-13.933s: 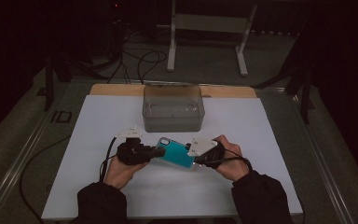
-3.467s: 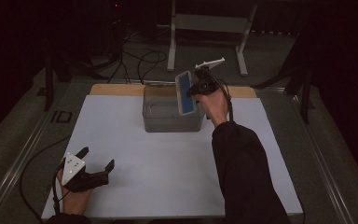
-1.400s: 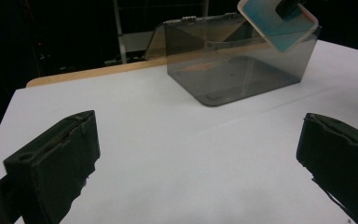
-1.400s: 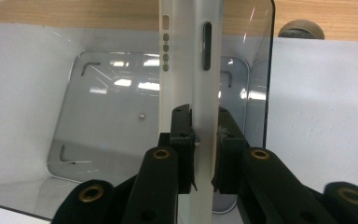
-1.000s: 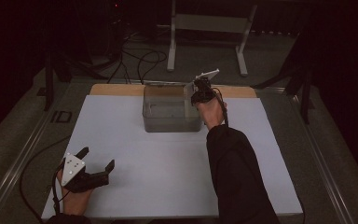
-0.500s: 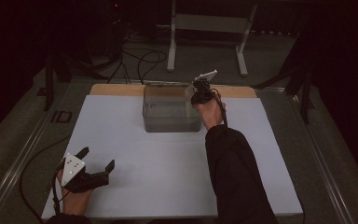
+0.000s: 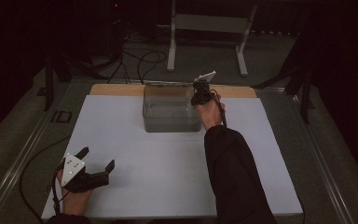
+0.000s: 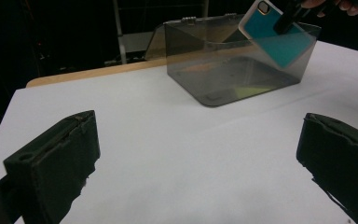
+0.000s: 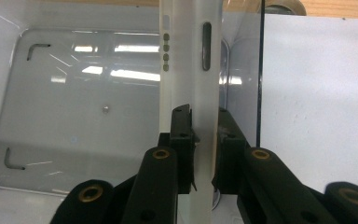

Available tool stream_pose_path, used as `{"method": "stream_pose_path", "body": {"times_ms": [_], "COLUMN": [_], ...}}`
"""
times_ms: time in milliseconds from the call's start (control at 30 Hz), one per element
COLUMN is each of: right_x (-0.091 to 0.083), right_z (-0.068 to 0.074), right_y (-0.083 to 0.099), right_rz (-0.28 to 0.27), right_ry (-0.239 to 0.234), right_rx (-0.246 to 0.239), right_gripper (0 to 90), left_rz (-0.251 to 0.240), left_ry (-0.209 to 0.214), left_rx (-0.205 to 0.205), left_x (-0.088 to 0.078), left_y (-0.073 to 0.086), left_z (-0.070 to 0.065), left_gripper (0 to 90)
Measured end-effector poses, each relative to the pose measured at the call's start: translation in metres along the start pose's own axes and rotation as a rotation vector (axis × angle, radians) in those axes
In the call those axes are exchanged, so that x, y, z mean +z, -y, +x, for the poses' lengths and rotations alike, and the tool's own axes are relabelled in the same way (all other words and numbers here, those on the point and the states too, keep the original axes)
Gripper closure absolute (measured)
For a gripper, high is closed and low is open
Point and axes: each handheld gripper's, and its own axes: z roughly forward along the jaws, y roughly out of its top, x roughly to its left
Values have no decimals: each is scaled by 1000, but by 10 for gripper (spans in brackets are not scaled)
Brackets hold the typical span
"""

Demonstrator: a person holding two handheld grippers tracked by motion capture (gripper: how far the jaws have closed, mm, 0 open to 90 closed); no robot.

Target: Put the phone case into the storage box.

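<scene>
A smoky clear plastic box (image 7: 168, 119) stands at the far middle of the white table, with its lid open at the back. My right gripper (image 7: 196, 95) reaches down over the box's right end, shut on a teal phone case (image 8: 275, 35) with a pale rim. The case leans inside the box against its right wall. In the right gripper view the case's white edge (image 9: 191, 70) runs up between the pads of the right gripper (image 9: 198, 135), above the box floor (image 9: 98, 107). My left gripper (image 7: 98, 157) rests near the table's front left corner, open and holding nothing (image 8: 196, 163).
A wooden strip (image 7: 116, 89) runs along the table's far edge behind the box (image 8: 233, 70). Beyond it stand a metal frame (image 7: 207, 28) and loose cables (image 7: 135, 58) on the floor. White table surface (image 7: 158, 158) stretches between the two grippers.
Earlier both grippers held the case at the near middle; then the right one lifted it above the box and lowered it inside. Over the last second nothing has visibly moved.
</scene>
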Motion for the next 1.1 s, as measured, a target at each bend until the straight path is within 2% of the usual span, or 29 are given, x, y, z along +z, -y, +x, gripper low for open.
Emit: {"method": "stream_pose_path", "body": {"times_ms": [267, 533, 1100], "right_x": [2, 8, 10], "right_z": [-1, 4, 6], "right_y": [0, 0, -1], "right_rz": [7, 23, 54], "right_ry": [25, 71, 92], "right_rx": [8, 1, -1], "right_gripper": [811, 811, 809], "left_rz": [-1, -3, -1], "left_ry": [-1, 0, 1], "left_rx": [-2, -4, -5], "left_x": [0, -1, -1], "left_y": [0, 0, 0], "left_z": [0, 0, 0], "left_gripper": [2, 3, 3]}}
